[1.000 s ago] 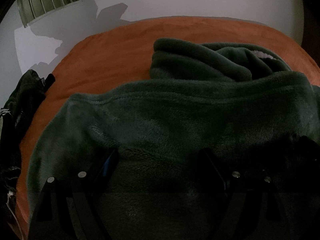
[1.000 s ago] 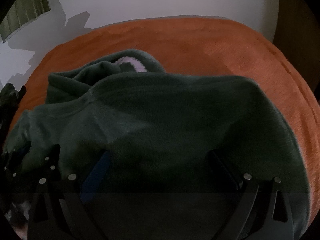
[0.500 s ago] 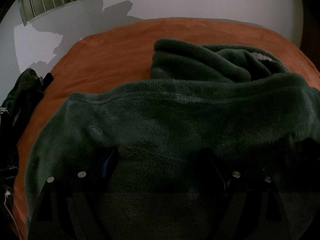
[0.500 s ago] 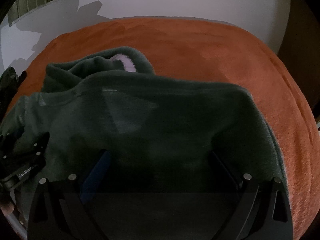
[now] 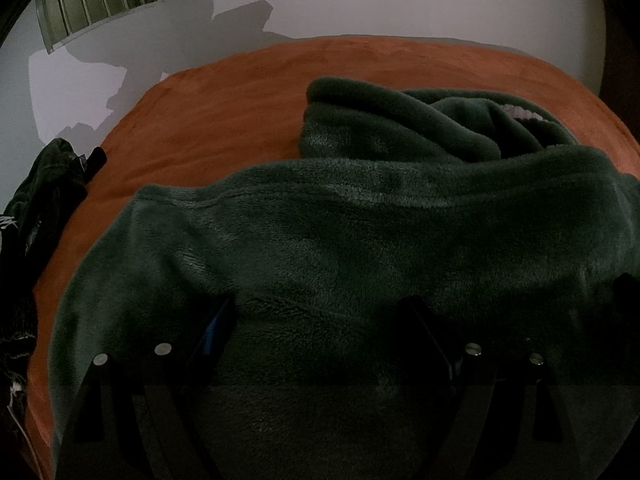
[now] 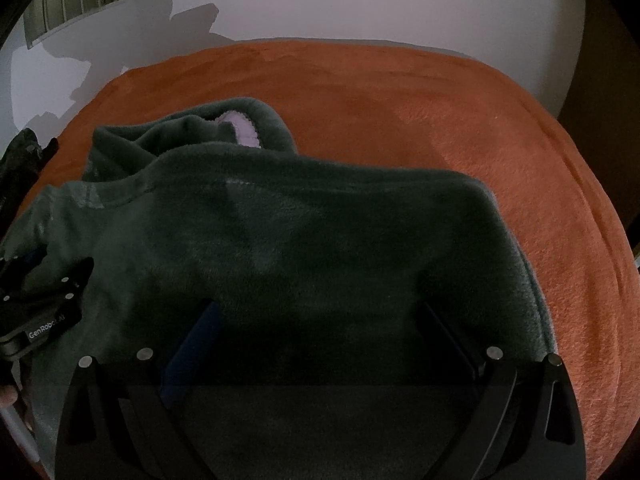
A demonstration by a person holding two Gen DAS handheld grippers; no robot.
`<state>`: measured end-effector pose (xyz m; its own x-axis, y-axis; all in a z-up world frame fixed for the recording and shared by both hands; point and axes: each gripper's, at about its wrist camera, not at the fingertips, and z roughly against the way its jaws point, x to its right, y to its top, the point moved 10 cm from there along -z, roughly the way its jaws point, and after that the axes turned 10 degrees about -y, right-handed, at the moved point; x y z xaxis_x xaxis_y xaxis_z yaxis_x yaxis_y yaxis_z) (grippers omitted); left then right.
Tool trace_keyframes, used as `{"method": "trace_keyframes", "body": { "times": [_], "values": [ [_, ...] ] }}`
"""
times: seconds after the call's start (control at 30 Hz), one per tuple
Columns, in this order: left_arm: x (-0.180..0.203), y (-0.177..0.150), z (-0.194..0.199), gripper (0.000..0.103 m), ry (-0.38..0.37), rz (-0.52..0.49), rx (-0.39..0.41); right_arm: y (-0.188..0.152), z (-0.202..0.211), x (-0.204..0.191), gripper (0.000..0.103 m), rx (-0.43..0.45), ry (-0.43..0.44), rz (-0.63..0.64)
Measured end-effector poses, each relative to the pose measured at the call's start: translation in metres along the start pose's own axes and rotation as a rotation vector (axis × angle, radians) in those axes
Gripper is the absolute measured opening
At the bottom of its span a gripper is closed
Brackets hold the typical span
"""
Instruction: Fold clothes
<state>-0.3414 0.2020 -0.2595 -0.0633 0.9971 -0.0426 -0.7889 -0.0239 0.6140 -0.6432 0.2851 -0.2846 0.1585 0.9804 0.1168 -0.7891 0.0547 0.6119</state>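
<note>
Surface: an orange cover (image 5: 224,128) of soft, short nap spreads across a bed-like top; it fills the middle of both wrist views and rounds off toward the far wall.
Surface, right side: in the right wrist view the cover (image 6: 520,184) is paler and brighter than at its centre.
Wall: a plain white wall (image 5: 400,0) stands behind the far edge of the cover; angular dark shadows fall on its left part.
Vent: a slatted panel (image 5: 96,0) sits high on the wall at upper left, shown in both views.
Right edge of room: a dark brown upright surface (image 6: 600,88) borders the wall; what it is cannot be told.
Fleece: a dark green fleece garment (image 5: 340,248) lies on the near half of the cover, its bulk bunched into a broad fold running left to right.
Fleece, far part: a rolled section (image 5: 380,120) lies beyond the fold, with a small pale lilac lining (image 6: 244,128) showing at its opening.
Dark clothes: a heap of black clothes (image 5: 44,184) rests at the left edge of the cover, apart from the fleece.
Left gripper (image 5: 320,312): fingers stand wide apart over the fleece; its body also shows at the left rim of the right wrist view.
Right gripper (image 6: 320,312): fingers stand wide apart, with fleece lying between and below them; no pad visibly pinches the cloth.
Light: dim and uneven.
</note>
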Motion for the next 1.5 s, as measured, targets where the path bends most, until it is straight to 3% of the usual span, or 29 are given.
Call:
{"method": "trace_keyframes", "body": {
  "times": [0.3, 0.57, 0.7, 0.77, 0.87, 0.97, 1.1, 1.3, 1.5],
  "values": [
    [0.003, -0.001, 0.000, 0.087, 0.009, -0.002, 0.003, 0.000, 0.019, 0.038, 0.099, 0.063, 0.030, -0.134],
    [0.006, -0.004, 0.001, 0.087, 0.025, -0.009, 0.005, -0.009, 0.008, 0.028, 0.099, 0.036, -0.045, -0.047],
    [0.006, -0.004, 0.001, 0.087, 0.019, -0.008, 0.006, -0.008, 0.016, 0.035, 0.099, 0.031, -0.036, -0.060],
    [0.005, -0.003, 0.001, 0.087, 0.017, -0.013, 0.012, -0.009, 0.020, 0.049, 0.099, 0.038, -0.079, -0.070],
    [0.004, -0.004, 0.002, 0.087, 0.018, -0.013, 0.009, -0.023, 0.012, 0.081, 0.099, -0.010, -0.101, -0.152],
    [0.002, -0.006, 0.004, 0.087, 0.021, -0.016, 0.006, -0.034, 0.007, 0.105, 0.099, -0.060, -0.039, -0.285],
    [-0.001, -0.005, 0.004, 0.087, 0.006, -0.023, 0.003, -0.031, 0.022, 0.122, 0.099, -0.055, -0.082, -0.341],
    [-0.014, -0.004, 0.019, 0.087, -0.005, -0.009, 0.003, -0.011, 0.056, 0.095, 0.099, 0.001, -0.062, -0.303],
    [-0.033, -0.010, 0.030, 0.087, 0.000, 0.030, 0.019, 0.009, 0.080, 0.015, 0.099, 0.046, 0.036, -0.202]
  ]
}}
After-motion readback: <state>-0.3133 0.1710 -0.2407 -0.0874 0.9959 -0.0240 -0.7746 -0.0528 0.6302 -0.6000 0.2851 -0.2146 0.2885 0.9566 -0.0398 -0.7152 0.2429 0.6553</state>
